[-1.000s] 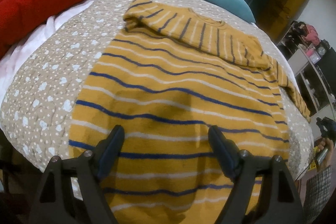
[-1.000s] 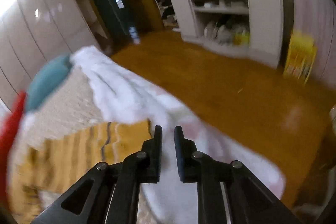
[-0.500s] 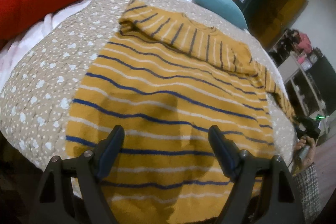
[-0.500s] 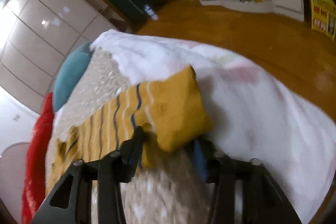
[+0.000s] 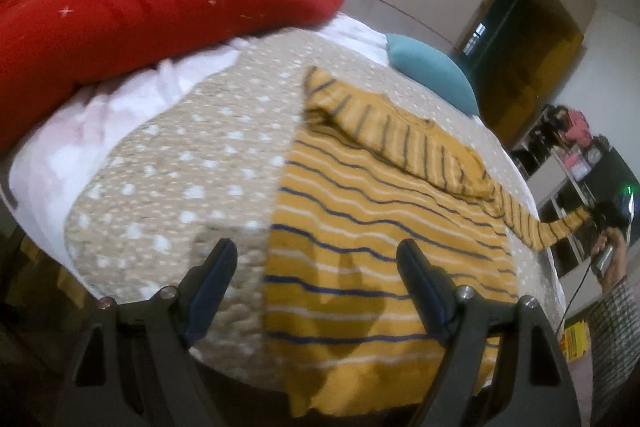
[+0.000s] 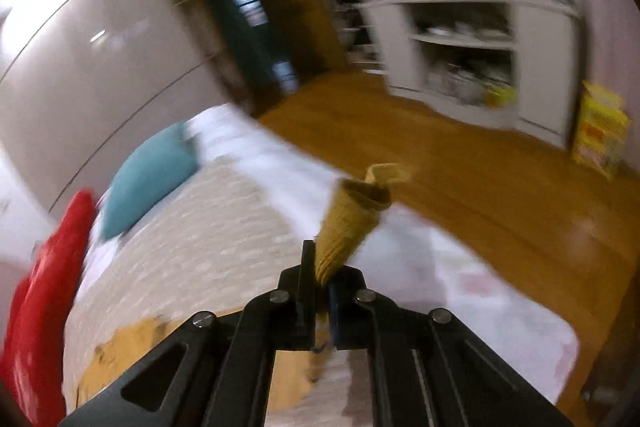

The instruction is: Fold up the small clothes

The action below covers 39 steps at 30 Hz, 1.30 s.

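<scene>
On the bed (image 5: 168,163) | right gripper (image 6: 320,267) has just clamped the sweater (image 5: 380,235) cuff (image 6: 352,223) | left gripper (image 5: 316,267) gaping, empty | knit probably soft, limp; grip edges.

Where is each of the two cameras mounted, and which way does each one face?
Left wrist: behind the open left gripper, looking down the bed at the striped sweater; far right, a hand.
Right wrist: behind the right gripper, shut on the sweater's sleeve, facing floor and shelves.
Both show the teal pillow and red pillow.
</scene>
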Motion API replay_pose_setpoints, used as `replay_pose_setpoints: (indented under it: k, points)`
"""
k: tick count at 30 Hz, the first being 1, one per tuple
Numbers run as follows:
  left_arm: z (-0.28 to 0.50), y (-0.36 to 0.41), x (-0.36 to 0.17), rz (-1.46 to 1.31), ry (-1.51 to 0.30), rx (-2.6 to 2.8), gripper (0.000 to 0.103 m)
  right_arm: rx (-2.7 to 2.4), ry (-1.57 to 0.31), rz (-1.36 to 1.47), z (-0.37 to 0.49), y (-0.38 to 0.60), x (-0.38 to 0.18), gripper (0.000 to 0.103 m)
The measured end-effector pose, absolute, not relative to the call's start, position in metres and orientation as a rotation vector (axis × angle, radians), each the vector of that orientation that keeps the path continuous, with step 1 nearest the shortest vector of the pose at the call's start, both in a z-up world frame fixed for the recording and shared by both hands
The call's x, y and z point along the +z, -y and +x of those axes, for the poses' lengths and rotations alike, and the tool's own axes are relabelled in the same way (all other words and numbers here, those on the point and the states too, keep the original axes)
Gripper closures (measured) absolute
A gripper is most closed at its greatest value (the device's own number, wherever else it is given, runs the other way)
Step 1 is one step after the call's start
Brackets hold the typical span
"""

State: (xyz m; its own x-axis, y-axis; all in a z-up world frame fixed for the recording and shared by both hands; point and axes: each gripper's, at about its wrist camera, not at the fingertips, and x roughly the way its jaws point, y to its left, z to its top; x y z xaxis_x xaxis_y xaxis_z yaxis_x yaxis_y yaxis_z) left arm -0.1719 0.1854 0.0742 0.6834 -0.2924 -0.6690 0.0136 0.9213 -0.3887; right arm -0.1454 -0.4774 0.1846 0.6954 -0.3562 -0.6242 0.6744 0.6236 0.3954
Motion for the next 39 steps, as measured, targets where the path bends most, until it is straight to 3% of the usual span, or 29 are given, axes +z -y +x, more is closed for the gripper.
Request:
replay_pose_setpoints:
  k: [8, 17, 25, 28, 35, 39]
  points:
    - [-0.183, -0.219, 0.056, -0.433, -0.805, -0.150, 0.022, -0.105, -0.664, 0.453, 0.001, 0.248, 0.202, 0.098]
    - [-0.188, -0.241, 0.033, -0.481, -0.840, -0.149, 0.022, 0.261, -0.885, 0.204, 0.096, 0.004, 0.128, 0.098]
    - [-0.188, -0.253, 0.016, -0.516, -0.867, -0.141, 0.022, 0.267, -0.970, 0.059, 0.114, -0.049, 0.075, 0.094]
    - [-0.187, -0.252, 0.015, -0.517, -0.872, -0.136, 0.022, 0.316, -0.955, 0.041, 0.104, -0.062, 0.078, 0.083]
    - [-0.189, -0.243, 0.025, -0.489, -0.865, -0.134, 0.022, 0.619, -0.931, 0.161, 0.066, -0.068, 0.110, 0.080]
    - [-0.190, -0.240, 0.030, -0.476, -0.865, -0.133, 0.022, 0.625, -0.910, 0.196, 0.023, -0.021, 0.123, 0.064]
